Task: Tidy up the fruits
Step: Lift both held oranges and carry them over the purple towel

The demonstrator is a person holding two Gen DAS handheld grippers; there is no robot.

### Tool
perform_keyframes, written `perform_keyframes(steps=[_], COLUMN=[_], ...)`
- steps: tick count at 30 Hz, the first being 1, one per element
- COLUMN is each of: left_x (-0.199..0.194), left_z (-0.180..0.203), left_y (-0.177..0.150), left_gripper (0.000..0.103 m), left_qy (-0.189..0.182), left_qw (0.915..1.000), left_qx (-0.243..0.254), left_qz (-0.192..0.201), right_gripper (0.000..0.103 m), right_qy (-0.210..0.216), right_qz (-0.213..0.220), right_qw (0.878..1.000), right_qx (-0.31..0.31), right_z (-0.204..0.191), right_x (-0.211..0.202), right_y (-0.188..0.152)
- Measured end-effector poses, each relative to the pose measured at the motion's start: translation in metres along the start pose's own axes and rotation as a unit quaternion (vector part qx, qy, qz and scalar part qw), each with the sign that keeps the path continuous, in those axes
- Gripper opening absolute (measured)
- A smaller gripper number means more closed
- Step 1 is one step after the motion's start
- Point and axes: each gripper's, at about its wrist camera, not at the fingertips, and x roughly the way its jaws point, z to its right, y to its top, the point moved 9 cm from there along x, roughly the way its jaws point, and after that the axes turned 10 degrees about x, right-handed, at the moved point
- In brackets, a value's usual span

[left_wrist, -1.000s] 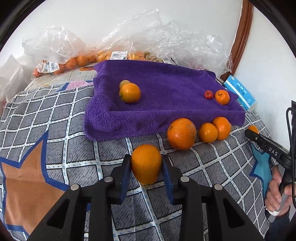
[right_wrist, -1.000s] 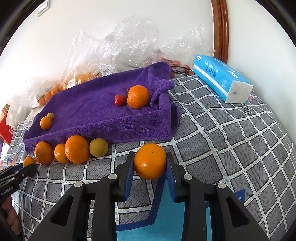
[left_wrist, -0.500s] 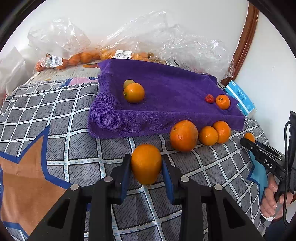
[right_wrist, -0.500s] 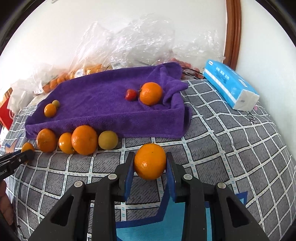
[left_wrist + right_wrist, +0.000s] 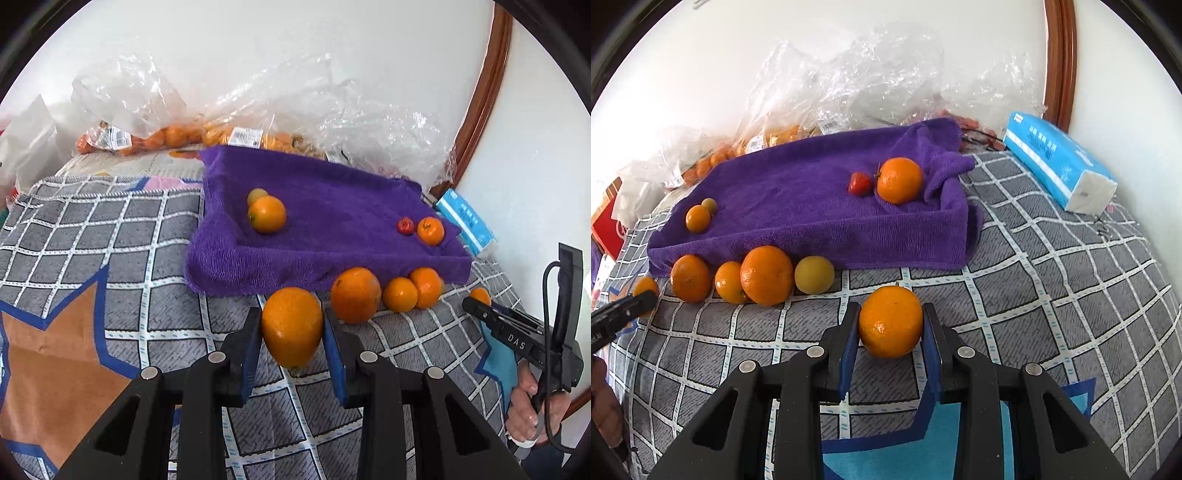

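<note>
My left gripper [image 5: 292, 332] is shut on an oval orange [image 5: 291, 326] and holds it above the checked cloth, just in front of the purple towel tray [image 5: 332, 258]. My right gripper [image 5: 891, 332] is shut on a round orange [image 5: 891, 320], also in front of the tray [image 5: 849, 240]. On the towel lie an orange [image 5: 266, 214] with a small green-yellow fruit [image 5: 257, 195] at the left, and a tangerine [image 5: 899, 180] beside a small red fruit [image 5: 860, 183] at the right. A row of oranges [image 5: 767, 275] and a yellow fruit [image 5: 814, 274] lies along the tray's front.
Clear plastic bags with more oranges [image 5: 166, 136] pile up behind the tray against the wall. A blue tissue pack [image 5: 1058, 162] lies at the right by a wooden frame [image 5: 1060, 55]. The grey checked cloth [image 5: 92, 229] covers the surface.
Both grippers have moved closer to the tray with their oranges still held. The tray and the row of fruit now look nearer in both views.
</note>
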Motion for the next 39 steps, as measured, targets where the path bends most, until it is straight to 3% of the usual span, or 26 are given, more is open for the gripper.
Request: perform_keyframes(steps=[6, 15, 24, 39], left_x=[-0.011, -0.016, -0.024, -0.036], left_z=[-0.002, -0.011, -0.011, -0.023], left_y=[0.008, 0.014, 0.017, 0.022], left_gripper=[0.031, 0.031, 0.031, 0.031], left_qy=[0.012, 0.027, 0.024, 0.027], left_qw=[0.9993, 0.9981, 0.9969, 0.9938], left_qx=[-0.002, -0.014, -0.016, -0.041], left_qz=[0.036, 0.054, 0.074, 0.100], right_gripper=[0.032, 0.032, 0.032, 0.032], right_qy=[0.012, 0.036, 0.006, 0.027], right_qz=[0.021, 0.031, 0.044, 0.055], right_qw=[1.000, 0.999, 0.999, 0.998], right_qx=[-0.004, 0.025, -0.005, 0.012], right_z=[-0.003, 0.007, -0.003, -0.019], right_x=[-0.010, -0.019, -0.032, -0.062], right_y=[0.003, 0.006, -0.003, 0.007])
